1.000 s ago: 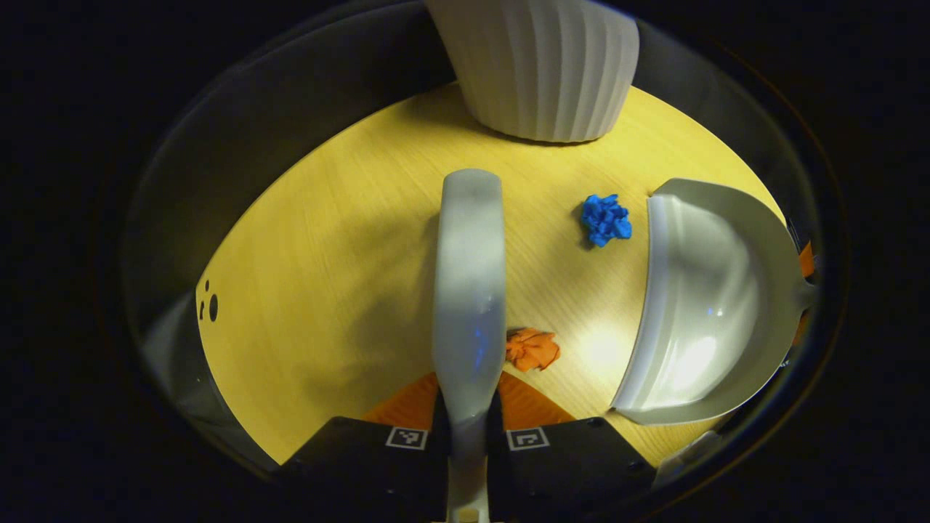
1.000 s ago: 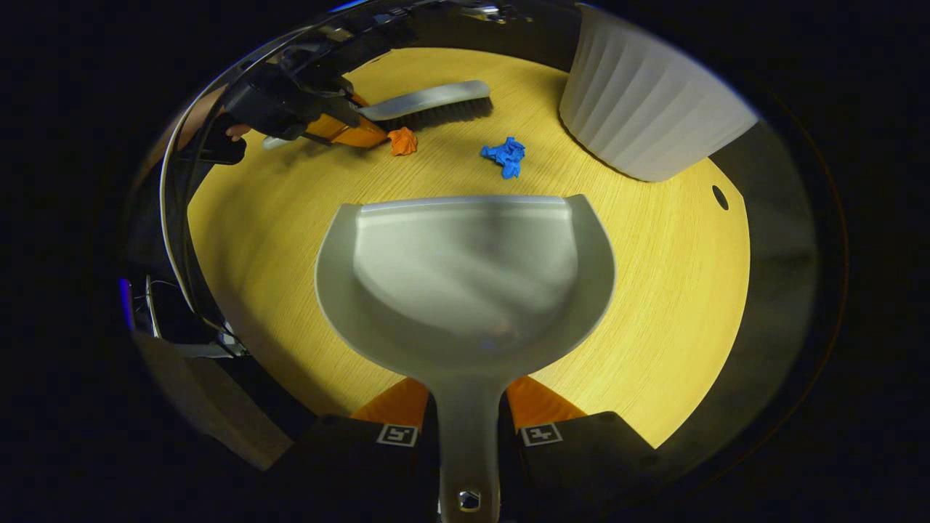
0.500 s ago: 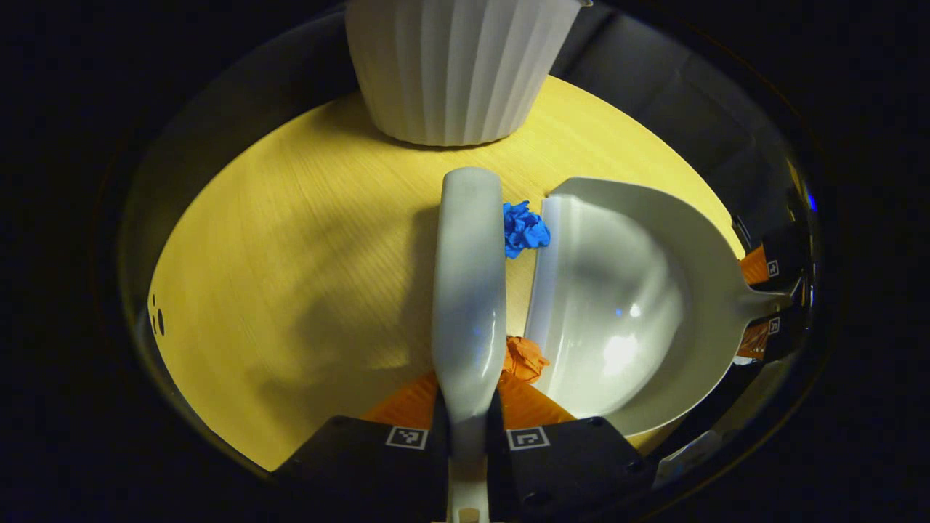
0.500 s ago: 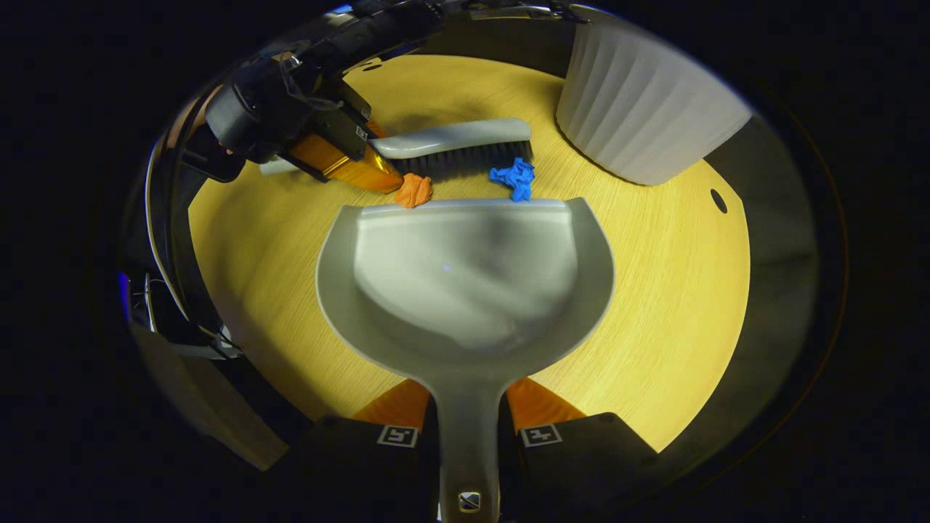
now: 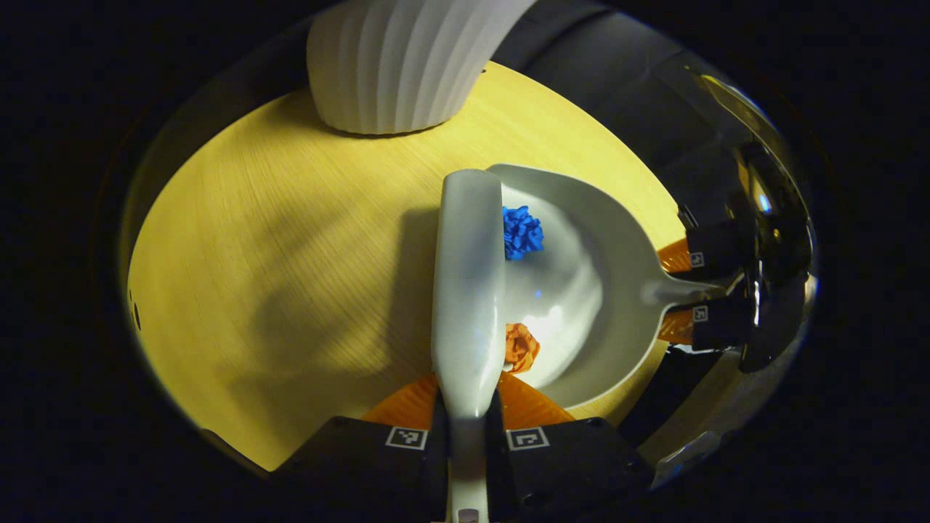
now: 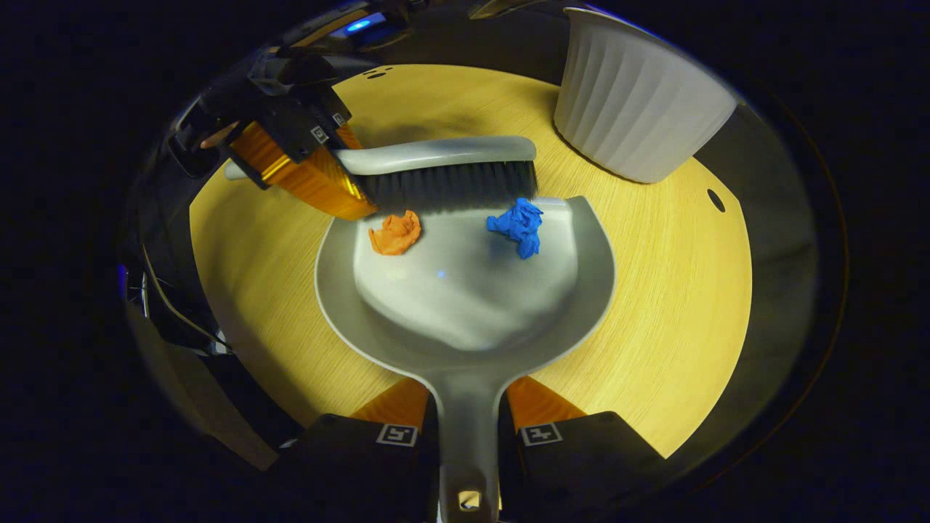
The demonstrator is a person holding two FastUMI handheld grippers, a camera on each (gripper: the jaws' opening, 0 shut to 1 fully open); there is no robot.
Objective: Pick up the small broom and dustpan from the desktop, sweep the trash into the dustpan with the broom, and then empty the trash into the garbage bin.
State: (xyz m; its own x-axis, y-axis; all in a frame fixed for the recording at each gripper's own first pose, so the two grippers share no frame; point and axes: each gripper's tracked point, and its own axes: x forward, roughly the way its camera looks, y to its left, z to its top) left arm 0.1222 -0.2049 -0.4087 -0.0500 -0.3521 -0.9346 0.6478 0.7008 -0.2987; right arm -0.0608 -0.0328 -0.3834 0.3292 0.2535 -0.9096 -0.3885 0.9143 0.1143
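Observation:
My left gripper [image 5: 466,407] is shut on the handle of the small grey broom [image 5: 468,276]. In the right gripper view the broom [image 6: 443,168] stands with its black bristles at the front lip of the grey dustpan [image 6: 465,290], held by the left gripper [image 6: 341,190]. My right gripper [image 6: 466,421] is shut on the dustpan's handle. An orange paper wad [image 6: 396,232] and a blue paper wad [image 6: 517,225] lie inside the pan, just behind the bristles. In the left gripper view the blue wad [image 5: 522,232] and orange wad [image 5: 520,346] lie in the dustpan [image 5: 581,290] right of the broom.
A white ribbed garbage bin [image 6: 636,109] stands on the yellow wooden desktop [image 6: 676,290] beyond the pan's right side; the bin [image 5: 396,65] sits far ahead in the left gripper view. Small holes [image 6: 718,199] mark the desktop near its edge.
The broom has swept toward the dustpan, pushing both paper wads from the desktop over the lip into the pan. The dustpan has stayed in place.

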